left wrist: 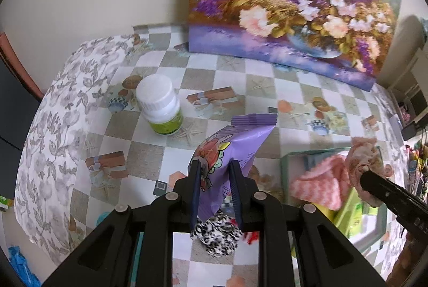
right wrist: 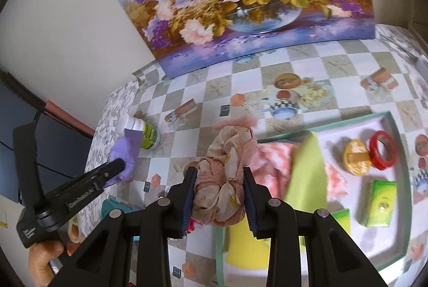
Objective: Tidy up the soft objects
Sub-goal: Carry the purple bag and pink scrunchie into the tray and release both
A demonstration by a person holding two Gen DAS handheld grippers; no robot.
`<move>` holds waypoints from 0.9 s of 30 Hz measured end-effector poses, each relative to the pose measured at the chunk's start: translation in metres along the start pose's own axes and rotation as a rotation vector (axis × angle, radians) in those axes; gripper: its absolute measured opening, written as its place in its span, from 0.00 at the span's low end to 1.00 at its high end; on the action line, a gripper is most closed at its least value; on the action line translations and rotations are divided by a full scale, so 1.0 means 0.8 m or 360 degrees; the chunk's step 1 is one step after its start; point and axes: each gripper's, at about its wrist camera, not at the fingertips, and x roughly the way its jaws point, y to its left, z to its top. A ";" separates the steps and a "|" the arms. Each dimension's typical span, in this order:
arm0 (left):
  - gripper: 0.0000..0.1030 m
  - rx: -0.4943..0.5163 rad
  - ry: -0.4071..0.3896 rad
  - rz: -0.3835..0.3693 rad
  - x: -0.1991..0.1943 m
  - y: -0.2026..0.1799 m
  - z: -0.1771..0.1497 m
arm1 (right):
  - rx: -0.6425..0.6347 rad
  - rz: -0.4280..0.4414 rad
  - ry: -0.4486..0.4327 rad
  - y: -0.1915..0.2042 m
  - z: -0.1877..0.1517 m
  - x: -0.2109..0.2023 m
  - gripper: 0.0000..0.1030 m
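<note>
Currently, status at this frame:
left gripper [left wrist: 215, 166]: jaws narrow, clamped on the purple snack packet [left wrist: 232, 142] — packet was lifted clear of the checkered tablecloth [left wrist: 165, 150], long axis running from the jaws toward 1 o'clock.
right gripper [right wrist: 219, 174]: jaws closed on the bunched pink-and-cream cloth [right wrist: 227, 166] — cloth was off the table, bulging between both pads.
teal tray [right wrist: 396, 166]: lay at 3 o'clock of the right gripper in the right wrist view, at 4 o'clock of the left gripper in the left wrist view.
key relation: cloth hung just beside the tray's near-left corner — right hand was nearer the tray; left hand held its packet well apart from it, out toward 9 o'clock.
in tray already: pink knit fabric [right wrist: 272, 161], yellow-green sheet [right wrist: 307, 172], green box [right wrist: 379, 204], red tape ring [right wrist: 382, 150].
leopard-print soft item [left wrist: 216, 236]: sat on the table under the left jaws.
white bottle [left wrist: 160, 105]: stood at 10 o'clock of the packet.
judgement: next drop probably belonged to the right hand.
</note>
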 end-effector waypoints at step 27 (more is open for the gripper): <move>0.21 0.0546 0.0005 -0.0247 -0.045 -0.189 -0.102 | 0.0152 -0.0417 -0.0133 -0.141 -0.051 -0.122 0.34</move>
